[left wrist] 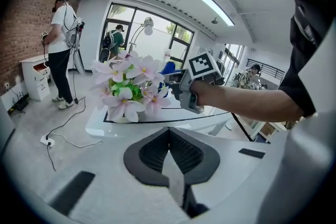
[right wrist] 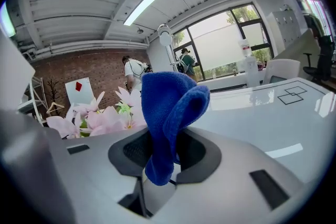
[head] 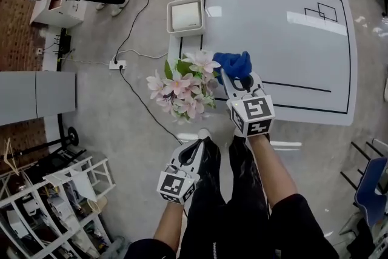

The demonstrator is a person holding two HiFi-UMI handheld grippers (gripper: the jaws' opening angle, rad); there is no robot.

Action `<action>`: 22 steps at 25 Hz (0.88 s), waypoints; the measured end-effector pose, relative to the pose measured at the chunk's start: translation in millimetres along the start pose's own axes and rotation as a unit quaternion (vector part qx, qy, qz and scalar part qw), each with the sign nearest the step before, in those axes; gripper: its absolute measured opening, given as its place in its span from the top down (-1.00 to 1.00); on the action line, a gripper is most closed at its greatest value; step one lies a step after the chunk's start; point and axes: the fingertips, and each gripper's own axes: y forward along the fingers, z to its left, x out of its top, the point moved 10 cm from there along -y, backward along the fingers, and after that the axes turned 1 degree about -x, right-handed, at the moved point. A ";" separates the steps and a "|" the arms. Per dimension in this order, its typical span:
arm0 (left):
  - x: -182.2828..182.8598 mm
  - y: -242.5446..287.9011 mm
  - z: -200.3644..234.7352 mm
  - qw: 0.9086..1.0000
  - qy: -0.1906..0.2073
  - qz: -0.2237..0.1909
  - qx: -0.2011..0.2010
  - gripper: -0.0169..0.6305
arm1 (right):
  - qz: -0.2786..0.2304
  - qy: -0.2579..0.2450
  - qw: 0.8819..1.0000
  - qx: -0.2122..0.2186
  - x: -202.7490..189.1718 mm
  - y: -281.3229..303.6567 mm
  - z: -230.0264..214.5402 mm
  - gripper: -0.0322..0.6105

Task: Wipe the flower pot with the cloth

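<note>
Left gripper (head: pixel 197 148): held low, off the desk (head: pixel 291 39) edge and well short of the work. Its own view (left wrist: pixel 169 153) shows the fingers together with nothing between them.

Flower pot (head: pixel 183 89): stands upright at the desk's near left corner. Pink blossoms (left wrist: pixel 128 86) cover it, so the pot wall is barely visible in any view.

Right gripper (head: pixel 235 80): the nearer of the two, with the pot just to the left of its fingers. Its own view (right wrist: pixel 163 157) shows the fingers clamped on a blue cloth (right wrist: pixel 170 113), which stands up in a loose fold. The cloth is beside the blossoms; contact cannot be confirmed.

Assessment: a short leftward, downward reach should bring cloth to pot wall.
</note>
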 end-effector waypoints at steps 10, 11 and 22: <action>-15.0 2.5 34.2 1.000 -0.019 0.007 -0.008 0.92 | 0.071 -0.008 0.997 0.042 -47.6 20.0 11.1 0.58; -16.1 2.5 36.2 1.000 -0.020 0.007 -0.009 0.92 | 0.076 -0.009 0.996 0.041 -51.2 15.5 11.8 0.58; -31.0 -18.1 45.1 0.999 -0.029 -0.007 -0.022 0.92 | 0.101 -0.012 0.994 0.031 -81.0 -36.7 46.4 0.58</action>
